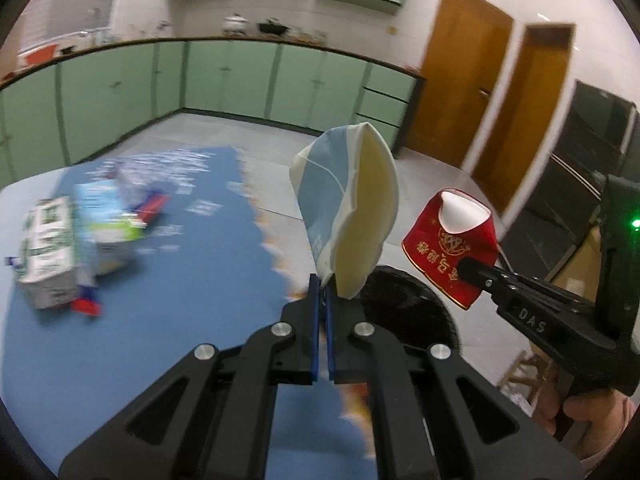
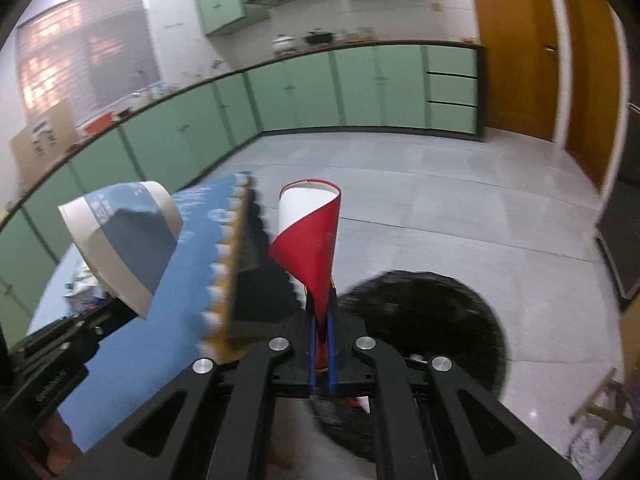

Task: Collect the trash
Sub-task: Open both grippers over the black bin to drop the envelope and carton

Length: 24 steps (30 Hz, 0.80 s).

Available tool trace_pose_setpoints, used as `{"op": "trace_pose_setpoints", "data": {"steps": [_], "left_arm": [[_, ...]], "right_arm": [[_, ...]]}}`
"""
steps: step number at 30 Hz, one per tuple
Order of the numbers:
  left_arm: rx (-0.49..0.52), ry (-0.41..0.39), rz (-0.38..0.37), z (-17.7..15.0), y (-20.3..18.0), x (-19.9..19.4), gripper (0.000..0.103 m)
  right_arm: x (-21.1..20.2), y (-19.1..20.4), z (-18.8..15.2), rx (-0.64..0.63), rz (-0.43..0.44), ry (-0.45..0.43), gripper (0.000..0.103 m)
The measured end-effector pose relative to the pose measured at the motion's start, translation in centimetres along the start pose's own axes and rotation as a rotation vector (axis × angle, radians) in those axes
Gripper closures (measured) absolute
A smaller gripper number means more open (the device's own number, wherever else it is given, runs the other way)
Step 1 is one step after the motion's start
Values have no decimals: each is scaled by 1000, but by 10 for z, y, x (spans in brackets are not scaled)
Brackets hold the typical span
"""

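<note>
Two crushed cups held: left gripper (image 1: 322, 284) clamps the blue cup (image 1: 344, 204), right gripper (image 2: 321, 320) the red cup (image 2: 312, 240)

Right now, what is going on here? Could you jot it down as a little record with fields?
Left hand-held gripper: shut on a squashed blue and white paper cup
Right hand-held gripper: shut on a squashed red paper cup
Below the cups: round black bin on the floor beside the table
Table: blue cloth
Left on the table: cartons and wrappers, blurred
Setting: kitchen, green cabinets
</note>
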<state>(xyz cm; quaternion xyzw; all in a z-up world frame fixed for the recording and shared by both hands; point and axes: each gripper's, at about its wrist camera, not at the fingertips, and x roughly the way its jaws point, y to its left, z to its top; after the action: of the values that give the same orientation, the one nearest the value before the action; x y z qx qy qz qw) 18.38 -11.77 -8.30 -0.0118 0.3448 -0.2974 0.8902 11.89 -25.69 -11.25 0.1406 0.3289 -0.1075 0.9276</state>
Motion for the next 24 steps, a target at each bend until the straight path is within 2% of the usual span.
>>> {"op": "trace_pose_setpoints", "data": {"steps": [4,11,15,19,21,24], "left_arm": [[30,60,-58,-4,-38,32,101],[63,172,-100,-5,-79,85,99],[79,178,-98,-1,-84,97,87],[80,167,-106,2,-84,91,86],[71,151,-109,5,-82,82,86],[52,107,-87,13,-70,59,83]], "right_arm": [[6,-47,-10,53,-53,35,98],[29,-95,-27,91,-99,98,95],[30,-107,-29,118,-111,96,92],[25,-110,-26,128,-115,82,88],[20,-105,-24,130,-110,70,85],[11,-89,-18,103,-99,41,71]]}}
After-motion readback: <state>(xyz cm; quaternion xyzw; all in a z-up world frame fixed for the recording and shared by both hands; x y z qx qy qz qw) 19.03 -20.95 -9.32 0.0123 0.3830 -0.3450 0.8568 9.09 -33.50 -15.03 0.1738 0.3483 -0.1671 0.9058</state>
